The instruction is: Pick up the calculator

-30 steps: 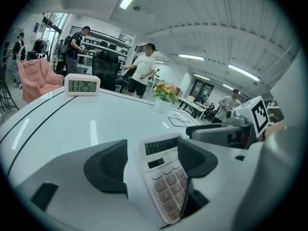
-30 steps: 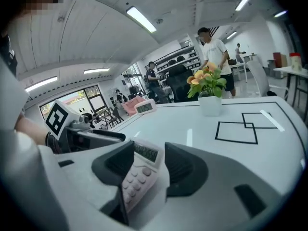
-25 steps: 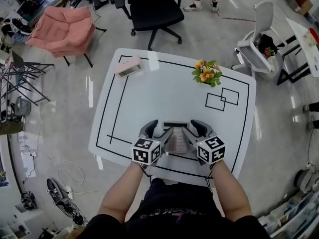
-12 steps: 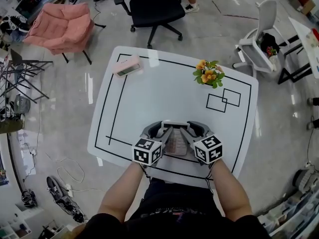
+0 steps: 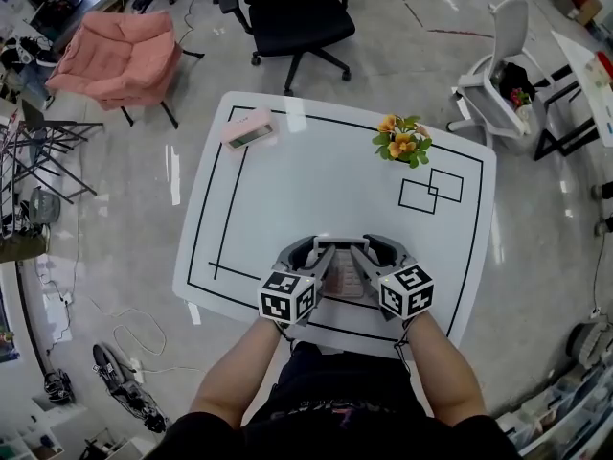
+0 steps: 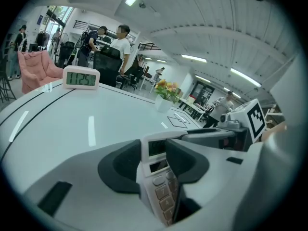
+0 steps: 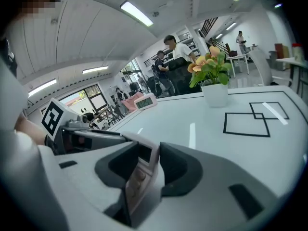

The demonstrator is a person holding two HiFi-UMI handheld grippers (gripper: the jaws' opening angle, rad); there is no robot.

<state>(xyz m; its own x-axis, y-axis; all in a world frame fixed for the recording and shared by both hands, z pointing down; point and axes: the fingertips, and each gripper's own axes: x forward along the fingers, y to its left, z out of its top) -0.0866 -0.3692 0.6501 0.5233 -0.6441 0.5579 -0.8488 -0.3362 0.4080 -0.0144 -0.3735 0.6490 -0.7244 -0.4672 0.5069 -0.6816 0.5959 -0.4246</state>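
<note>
Where jaws gaped before, left hand-held gripper (image 5: 319, 250) and right hand-held gripper (image 5: 369, 249) now freshly clamped on calculator (image 5: 344, 278).

Pale rectangular plastic calculator (image 5: 343, 276), grey keypad facing up, small display at far end, by near edge of white table (image 5: 316, 161)

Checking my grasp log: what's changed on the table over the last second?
Both grippers' jaws have just been closing: the left gripper and right gripper now clamp the calculator by its sides. The pink clock and potted flowers stayed put.
</note>
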